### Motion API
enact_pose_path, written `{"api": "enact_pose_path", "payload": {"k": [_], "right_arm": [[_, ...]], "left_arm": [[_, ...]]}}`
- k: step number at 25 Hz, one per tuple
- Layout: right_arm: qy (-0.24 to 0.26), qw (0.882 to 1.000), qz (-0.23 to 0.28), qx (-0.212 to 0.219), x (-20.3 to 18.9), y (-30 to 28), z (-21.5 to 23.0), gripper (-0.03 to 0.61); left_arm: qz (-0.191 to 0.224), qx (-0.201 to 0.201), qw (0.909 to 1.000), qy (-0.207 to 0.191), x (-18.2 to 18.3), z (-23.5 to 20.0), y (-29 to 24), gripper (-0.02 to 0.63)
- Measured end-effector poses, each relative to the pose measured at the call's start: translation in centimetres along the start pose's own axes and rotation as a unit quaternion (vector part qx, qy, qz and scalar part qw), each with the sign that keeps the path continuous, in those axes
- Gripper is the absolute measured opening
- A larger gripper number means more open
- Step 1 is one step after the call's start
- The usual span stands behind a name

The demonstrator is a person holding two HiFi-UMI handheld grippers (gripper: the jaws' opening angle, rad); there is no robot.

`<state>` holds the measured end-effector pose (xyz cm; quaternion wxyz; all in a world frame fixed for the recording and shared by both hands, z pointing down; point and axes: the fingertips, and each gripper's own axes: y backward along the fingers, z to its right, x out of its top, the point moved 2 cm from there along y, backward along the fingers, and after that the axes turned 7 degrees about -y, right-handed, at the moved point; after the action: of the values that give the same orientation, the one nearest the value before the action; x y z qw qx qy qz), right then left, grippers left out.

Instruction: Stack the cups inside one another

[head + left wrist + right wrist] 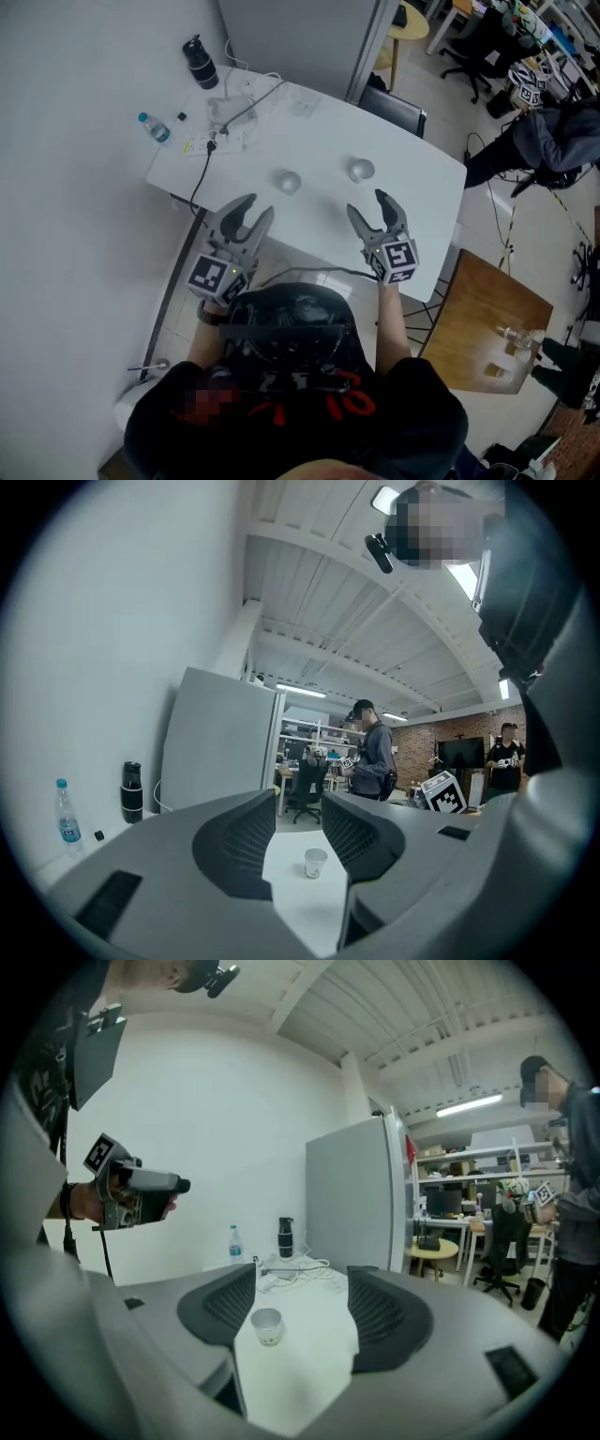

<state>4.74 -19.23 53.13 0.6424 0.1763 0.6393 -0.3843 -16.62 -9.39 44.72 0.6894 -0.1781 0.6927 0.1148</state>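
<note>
1. White rectangular table [412,178], head view: two small white paper cups stand upright and well apart near the table's middle, the left cup [288,181] and the right cup [361,171]; the left gripper [258,208] and the right gripper [367,204] hover at the table's near edge, each with its jaws spread and nothing between them; a black cylindrical bottle [200,63], a clear plastic water bottle with a blue cap [156,128] and a white power strip with cables [217,139] sit at the table's far left corner
2. Left gripper view: the left gripper [298,825] has its jaws apart, pinching nothing; one paper cup [315,862] stands on the table beyond the pads, untouched
3. Right gripper view: the right gripper [300,1286] has its jaws wide, empty; one paper cup [267,1326] stands on the table ahead, untouched, with the black bottle [286,1237] at the table's far end
</note>
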Motion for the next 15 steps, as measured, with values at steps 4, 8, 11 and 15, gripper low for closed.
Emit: {"api": "enact_pose_path", "payload": {"k": [4,8,11,15], "right_arm": [[-0.013,0.998,-0.047,0.034,-2.7,-2.8,-1.4,0.331],[-0.023,0.993,-0.097,0.066,-6.0,-5.7,-2.5,0.333],[-0.008,0.988,-0.131,0.086,-7.9,-8.1,-3.3,0.351],[-0.001,0.979,-0.172,0.109,-10.6,-10.8,-3.9,0.383]], "left_arm": [[-0.008,0.009,0.9999,0.007,-0.6,-0.5,0.6,0.161],[0.004,0.024,0.9997,0.007,-0.5,-1.2,1.4,0.158],[0.003,0.041,0.9991,0.012,-0.6,-2.2,2.3,0.158],[0.012,0.07,0.9974,0.014,-0.7,-3.4,3.4,0.158]]}}
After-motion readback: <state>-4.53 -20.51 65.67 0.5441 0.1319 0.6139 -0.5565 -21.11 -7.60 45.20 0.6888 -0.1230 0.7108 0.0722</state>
